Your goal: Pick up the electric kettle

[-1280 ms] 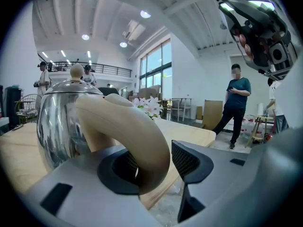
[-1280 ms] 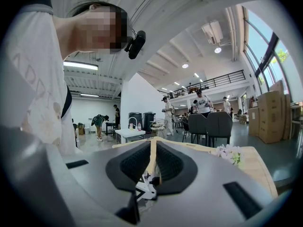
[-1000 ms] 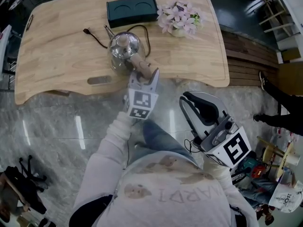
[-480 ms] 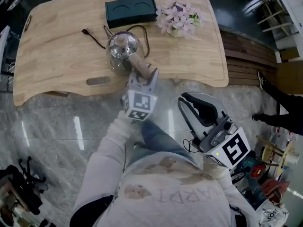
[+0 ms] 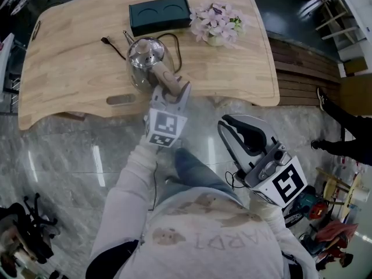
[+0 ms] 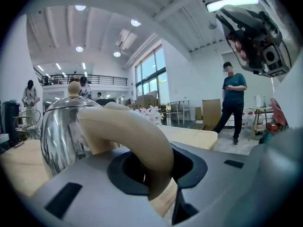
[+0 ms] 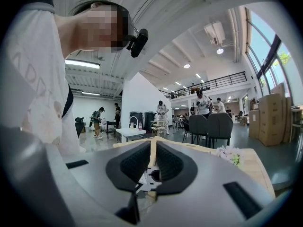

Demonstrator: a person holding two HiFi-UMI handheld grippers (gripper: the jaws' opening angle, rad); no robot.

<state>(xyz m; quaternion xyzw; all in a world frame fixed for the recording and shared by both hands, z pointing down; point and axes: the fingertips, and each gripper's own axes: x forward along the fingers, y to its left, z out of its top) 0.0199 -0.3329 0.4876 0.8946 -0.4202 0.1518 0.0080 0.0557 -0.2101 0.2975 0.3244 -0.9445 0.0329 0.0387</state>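
The steel electric kettle (image 5: pixel 144 54) stands on the wooden table (image 5: pixel 70 80) near its front edge, and its beige handle (image 5: pixel 165 80) points toward me. My left gripper (image 5: pixel 171 92) is shut on that handle. In the left gripper view the handle (image 6: pixel 128 131) curves down between the dark pads of the left gripper (image 6: pixel 154 174), with the shiny kettle body (image 6: pixel 59 131) just behind. My right gripper (image 5: pixel 229 127) hangs over the floor in front of the table, off the kettle, shut and empty. The right gripper view shows the right gripper (image 7: pixel 152 162) with its pads almost together.
Behind the kettle lie a dark green box (image 5: pixel 160 14) and a pot of pink flowers (image 5: pixel 218 23). A black cord (image 5: pixel 116 46) runs left from the kettle. Another person's legs (image 5: pixel 343 127) show at the right edge, on the floor.
The left gripper and the kettle have shifted a little to the left on the table. The right gripper has stayed where it was.
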